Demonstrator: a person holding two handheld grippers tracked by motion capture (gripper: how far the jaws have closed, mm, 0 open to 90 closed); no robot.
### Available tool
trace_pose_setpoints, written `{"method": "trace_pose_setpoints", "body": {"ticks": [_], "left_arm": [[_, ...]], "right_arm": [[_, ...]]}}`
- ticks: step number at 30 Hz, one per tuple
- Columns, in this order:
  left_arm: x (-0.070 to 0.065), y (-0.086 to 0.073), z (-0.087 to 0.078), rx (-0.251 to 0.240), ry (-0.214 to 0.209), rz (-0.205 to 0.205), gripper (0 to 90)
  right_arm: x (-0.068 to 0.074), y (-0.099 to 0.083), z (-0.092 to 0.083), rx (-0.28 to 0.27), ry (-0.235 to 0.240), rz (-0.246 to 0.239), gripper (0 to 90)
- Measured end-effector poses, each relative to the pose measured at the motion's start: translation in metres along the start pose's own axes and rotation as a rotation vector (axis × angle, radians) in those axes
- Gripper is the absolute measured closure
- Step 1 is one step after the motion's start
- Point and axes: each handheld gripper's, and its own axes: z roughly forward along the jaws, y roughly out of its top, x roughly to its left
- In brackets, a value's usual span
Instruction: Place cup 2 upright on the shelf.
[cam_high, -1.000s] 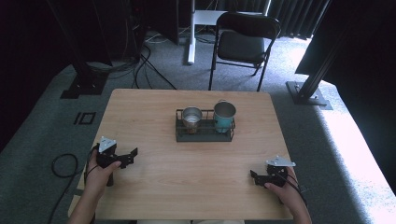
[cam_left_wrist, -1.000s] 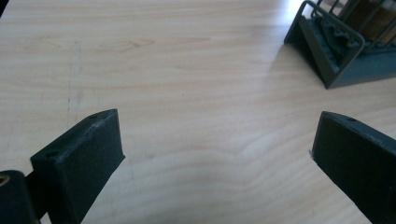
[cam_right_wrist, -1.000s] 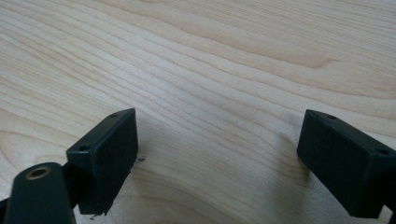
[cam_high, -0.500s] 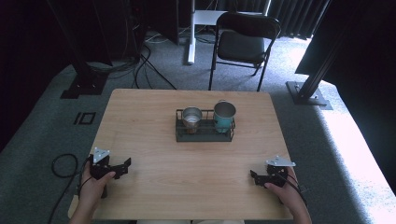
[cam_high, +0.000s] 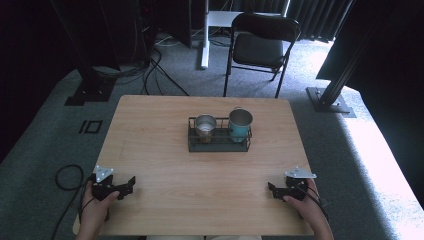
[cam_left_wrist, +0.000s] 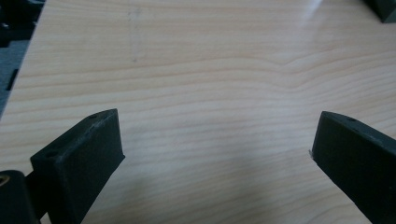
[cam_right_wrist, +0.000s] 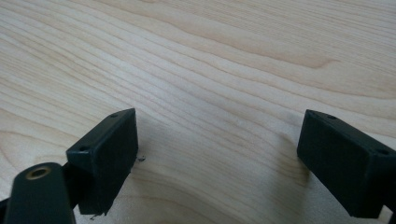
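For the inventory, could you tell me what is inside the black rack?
The rack holds two cups upright: a steel cup left, a teal cup right. Their contents and the rack floor under them are hidden.

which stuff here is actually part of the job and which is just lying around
In the job:
left gripper, open
right gripper, open
silver metal cup
teal metal cup
black wire rack holding both cups

Just around:
black folding chair
black floor cables
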Motion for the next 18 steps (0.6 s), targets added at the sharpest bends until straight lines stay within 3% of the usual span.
{"method": "trace_pose_setpoints", "body": {"ticks": [11,18], "left_arm": [[0.010,-0.012,-0.006,0.054,0.142,-0.026,2.6],[0.013,-0.016,-0.005,0.095,0.176,-0.029,2.6]], "right_arm": [[0.000,0.000,0.000,0.000,0.000,0.001,12.0],[-0.001,0.000,0.000,-0.002,-0.007,0.016,12.0]]}}
